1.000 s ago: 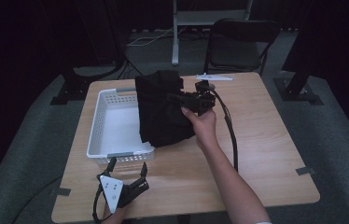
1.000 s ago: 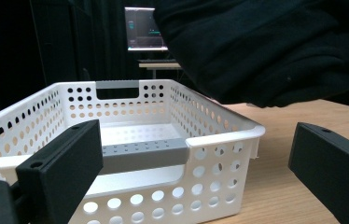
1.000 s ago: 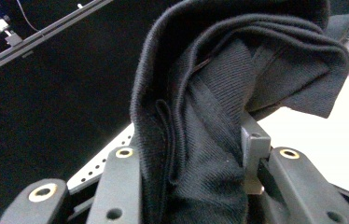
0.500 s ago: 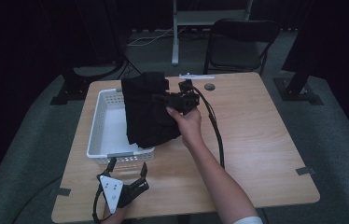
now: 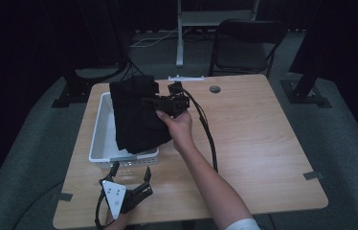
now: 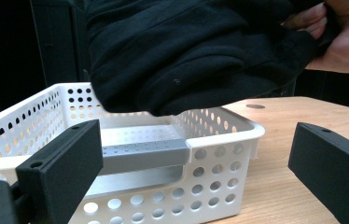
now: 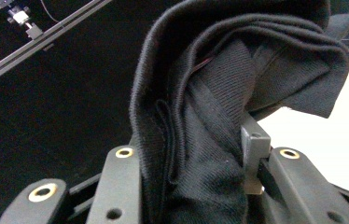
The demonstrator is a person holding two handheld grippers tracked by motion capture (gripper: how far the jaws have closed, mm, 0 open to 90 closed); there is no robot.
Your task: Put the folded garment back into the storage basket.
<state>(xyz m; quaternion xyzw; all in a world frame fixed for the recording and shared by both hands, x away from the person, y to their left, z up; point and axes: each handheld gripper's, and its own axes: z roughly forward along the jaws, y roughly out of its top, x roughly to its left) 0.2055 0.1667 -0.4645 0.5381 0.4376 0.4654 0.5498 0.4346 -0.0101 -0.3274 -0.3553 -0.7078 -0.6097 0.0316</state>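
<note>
The right forearm reaches forward across the wooden tabletop (image 5: 263,143), its hand (image 5: 179,127) holding the right claw (image 5: 155,101) clamped on a bunched black fabric garment (image 5: 136,117) that hangs above the white perforated plastic basket (image 5: 99,139). The left claw (image 5: 130,176) rests near the tabletop's close edge, spread wide, facing the basket just ahead. Compared with a second ago, the right claw and garment have shifted leftward over the basket.
</note>
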